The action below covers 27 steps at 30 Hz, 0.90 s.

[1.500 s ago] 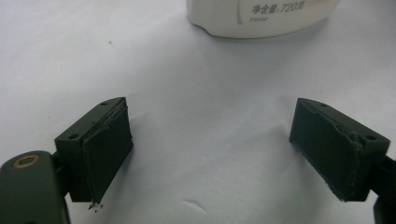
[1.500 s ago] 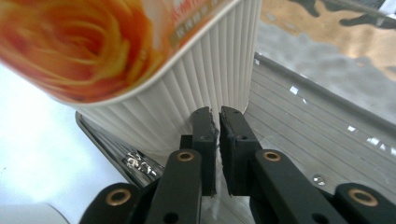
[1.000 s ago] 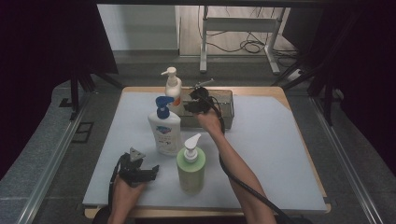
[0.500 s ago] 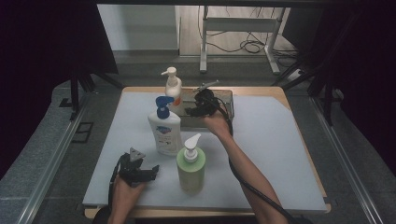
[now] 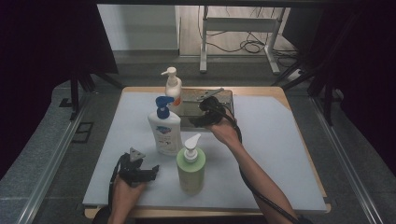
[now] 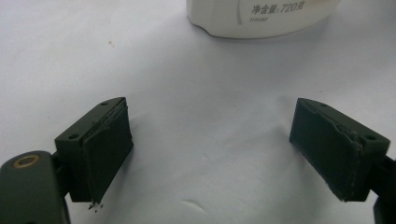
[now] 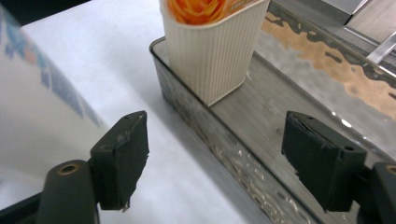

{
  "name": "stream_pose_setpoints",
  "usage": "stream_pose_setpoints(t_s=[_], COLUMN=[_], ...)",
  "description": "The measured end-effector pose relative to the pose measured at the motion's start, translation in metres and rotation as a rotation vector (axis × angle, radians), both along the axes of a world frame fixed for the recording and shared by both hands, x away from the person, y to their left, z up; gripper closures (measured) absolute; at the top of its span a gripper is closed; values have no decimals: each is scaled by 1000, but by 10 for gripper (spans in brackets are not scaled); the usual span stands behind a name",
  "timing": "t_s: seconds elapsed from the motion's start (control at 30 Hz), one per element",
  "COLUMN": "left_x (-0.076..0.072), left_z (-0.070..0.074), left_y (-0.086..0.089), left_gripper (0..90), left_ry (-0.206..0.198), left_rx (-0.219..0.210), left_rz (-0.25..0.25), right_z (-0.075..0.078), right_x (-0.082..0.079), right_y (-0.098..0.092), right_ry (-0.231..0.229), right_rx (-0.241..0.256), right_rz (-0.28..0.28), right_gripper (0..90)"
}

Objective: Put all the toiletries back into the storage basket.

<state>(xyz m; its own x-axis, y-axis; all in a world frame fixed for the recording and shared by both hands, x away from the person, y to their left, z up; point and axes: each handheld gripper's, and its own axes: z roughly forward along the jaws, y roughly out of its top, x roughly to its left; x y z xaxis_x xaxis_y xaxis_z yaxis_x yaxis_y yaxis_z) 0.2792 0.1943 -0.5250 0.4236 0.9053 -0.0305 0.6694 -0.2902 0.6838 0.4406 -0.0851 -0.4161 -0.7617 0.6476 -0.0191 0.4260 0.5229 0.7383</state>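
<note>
In the high view a white mat (image 5: 280,154) covers almost the whole table (image 5: 299,105), and only a thin wooden border shows around it. The right half of the mat is bare, from the middle of the frame to the right edge, so there is much free room there. The lower left corner of the mat is also bare.

The things stand left of center. A metal tray (image 5: 224,99) lies at the far edge of the mat, upper center of the frame. A cream bottle (image 5: 173,91) with a pump stands in the left end of the tray. In the right gripper view this cream bottle (image 7: 210,51) stands upright on the tray floor (image 7: 280,112), close to the near wall. A white bottle (image 5: 164,130) with a blue pump stands on the mat just before the tray, and a green bottle (image 5: 190,165) stands nearer, lower center.

The right gripper (image 5: 205,114) is over the front part of the tray, right of the white bottle. Its jaws are spread wide and hold nothing; the cream bottle is ahead of them, apart.

The left gripper (image 5: 137,170) is at the lower left, near the front edge of the mat. Its jaws are also spread wide and empty over bare mat (image 6: 201,140). The base of the white bottle (image 6: 261,18) is ahead of them, apart.
</note>
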Motion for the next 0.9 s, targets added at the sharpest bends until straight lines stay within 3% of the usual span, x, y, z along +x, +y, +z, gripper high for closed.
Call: stream_pose_setpoints(t_s=[0.23, 0.5, 0.63, 0.9], left_x=[0, 0, 0, 0], left_z=[0, 0, 0, 0], left_y=[0, 0, 0, 0], left_gripper=[123, 122, 123, 123], left_ry=[-1, 0, 0, -1], left_rx=[0, 1, 1, 2], left_rz=[0, 0, 0, 0], right_z=[-4, -10, -19, -32], right_x=[-12, -29, -38, -52], right_y=[-10, -21, -27, -44], right_ry=[2, 3, 20, 54], right_rx=[-3, -23, -52, -36], right_rz=[17, 68, 90, 98], right_gripper=[145, 128, 96, 17])
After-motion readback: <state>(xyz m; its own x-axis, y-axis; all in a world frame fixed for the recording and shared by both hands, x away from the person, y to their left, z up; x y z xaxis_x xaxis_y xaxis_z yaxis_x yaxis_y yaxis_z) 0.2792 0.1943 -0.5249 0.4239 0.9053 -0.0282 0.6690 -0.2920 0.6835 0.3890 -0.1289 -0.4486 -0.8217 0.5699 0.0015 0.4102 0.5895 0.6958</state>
